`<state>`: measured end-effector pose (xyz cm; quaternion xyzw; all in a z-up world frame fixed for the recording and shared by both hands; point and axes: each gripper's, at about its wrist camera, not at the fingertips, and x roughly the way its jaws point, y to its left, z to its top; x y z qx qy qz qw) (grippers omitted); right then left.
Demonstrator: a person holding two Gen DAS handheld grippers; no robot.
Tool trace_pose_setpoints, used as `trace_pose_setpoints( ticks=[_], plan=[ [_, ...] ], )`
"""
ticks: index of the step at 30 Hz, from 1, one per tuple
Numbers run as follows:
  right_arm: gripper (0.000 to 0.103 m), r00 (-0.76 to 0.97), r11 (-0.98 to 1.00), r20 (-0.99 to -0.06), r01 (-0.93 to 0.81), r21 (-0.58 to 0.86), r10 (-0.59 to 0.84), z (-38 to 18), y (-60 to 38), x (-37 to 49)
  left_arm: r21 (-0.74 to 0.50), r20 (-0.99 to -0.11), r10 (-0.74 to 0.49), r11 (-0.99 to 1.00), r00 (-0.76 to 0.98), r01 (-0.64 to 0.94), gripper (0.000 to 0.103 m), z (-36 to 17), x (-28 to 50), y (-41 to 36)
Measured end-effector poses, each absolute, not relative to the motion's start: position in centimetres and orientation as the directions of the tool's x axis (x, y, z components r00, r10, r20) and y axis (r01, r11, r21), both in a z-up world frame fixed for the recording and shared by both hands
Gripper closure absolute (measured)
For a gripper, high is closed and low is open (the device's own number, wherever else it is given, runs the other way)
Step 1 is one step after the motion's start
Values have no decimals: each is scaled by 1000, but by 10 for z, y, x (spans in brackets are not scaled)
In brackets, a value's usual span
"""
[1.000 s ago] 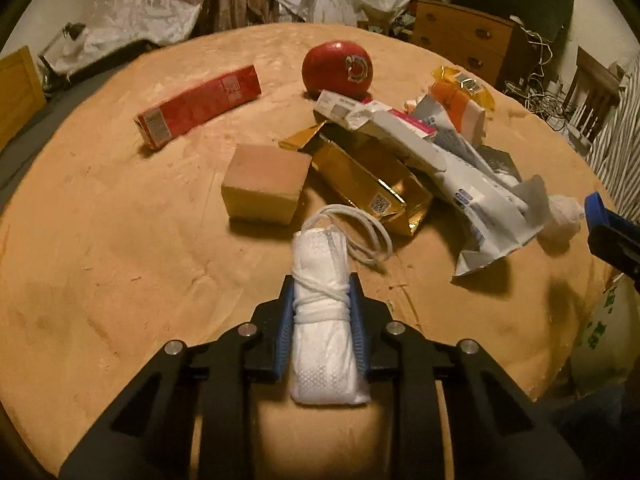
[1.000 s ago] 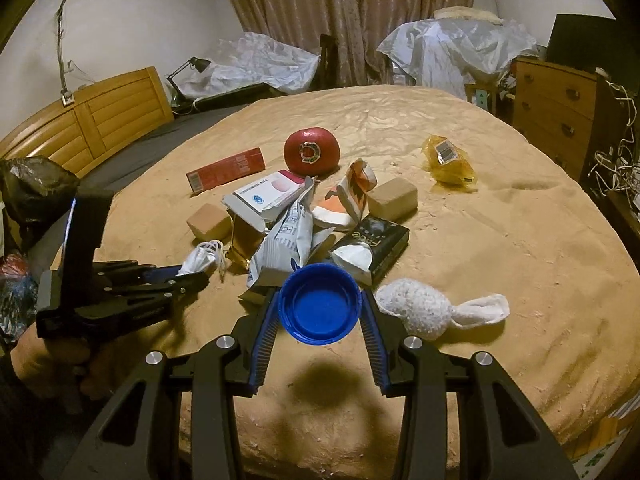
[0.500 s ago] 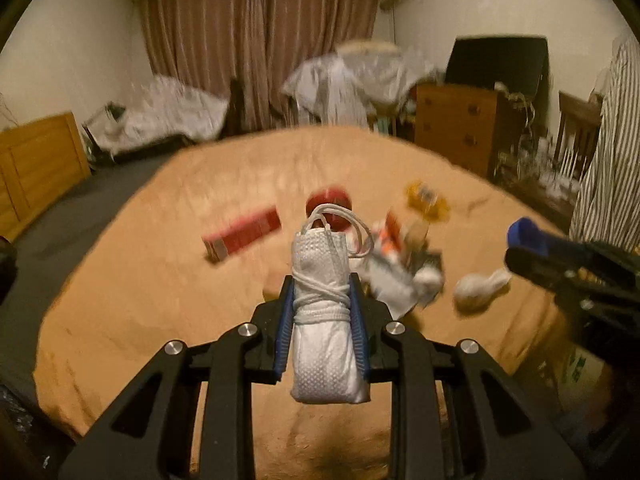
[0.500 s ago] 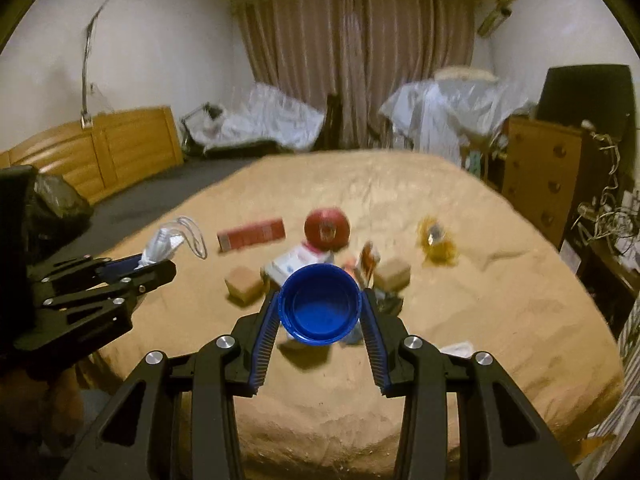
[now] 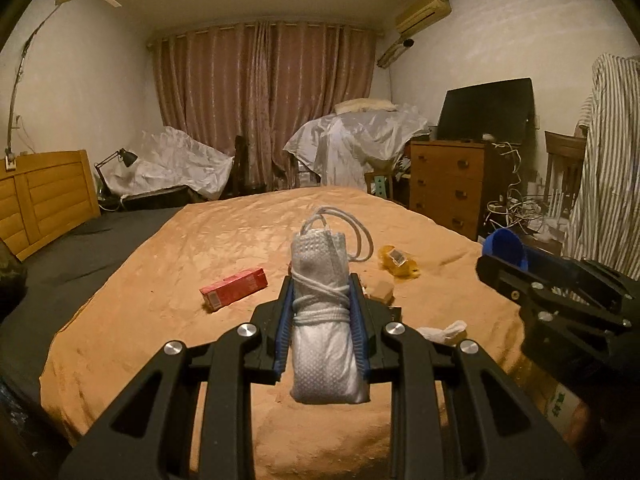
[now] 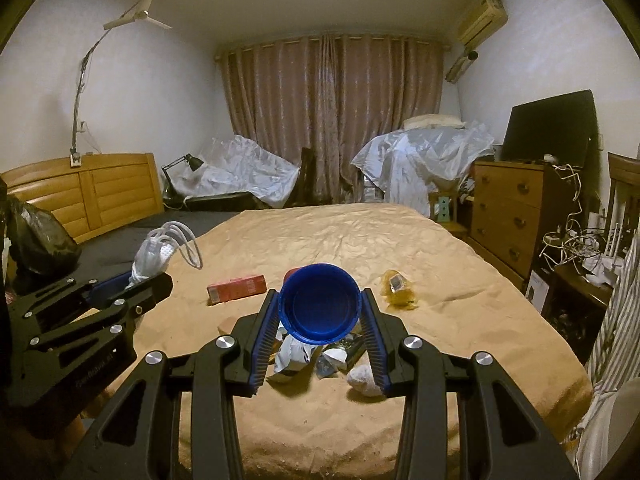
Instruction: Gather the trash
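Two grippers raised above bed, both loaded. Left gripper [image 5: 322,320] clamped on rolled white face mask [image 5: 324,340], ear loops sticking up; right gripper [image 6: 320,320] pinching blue bottle cap [image 6: 319,304] by rim, open side toward camera. Tan bedspread [image 6: 360,240], wrinkled, covers bed. Remaining trash on it: red carton [image 6: 237,288], yellow wrapper [image 6: 396,289], crumpled white packets [image 6: 296,354], white wad [image 6: 362,378]. Room: pink-brown curtains [image 6: 332,120], wooden headboard [image 6: 88,192] left, wooden dresser [image 6: 508,216] right, plastic-covered furniture [image 6: 420,152] by curtains.
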<state>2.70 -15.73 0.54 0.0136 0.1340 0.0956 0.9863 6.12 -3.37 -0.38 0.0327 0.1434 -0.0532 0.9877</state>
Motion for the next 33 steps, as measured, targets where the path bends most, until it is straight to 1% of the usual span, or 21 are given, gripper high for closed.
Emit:
trace_pose_setpoints(
  ticks=[8, 21, 26, 33],
  plan=[
    [61, 941, 981, -276, -186, 53, 193, 5, -154, 26, 49, -282, -97, 992, 955, 115, 78, -3, 57, -34],
    [61, 940, 981, -281, -186, 49, 192, 6, -149, 30, 51, -298, -101, 991, 949, 121, 78, -5, 58, -36],
    [61, 945, 985, -278, -166, 48, 173, 11, -161, 32, 42, -310, -132, 987, 941, 153, 78, -5, 64, -48],
    [61, 956, 996, -279, -87, 37, 93, 18, -210, 22, 43, -303, -211, 971, 929, 235, 78, 2, 70, -88]
  ],
)
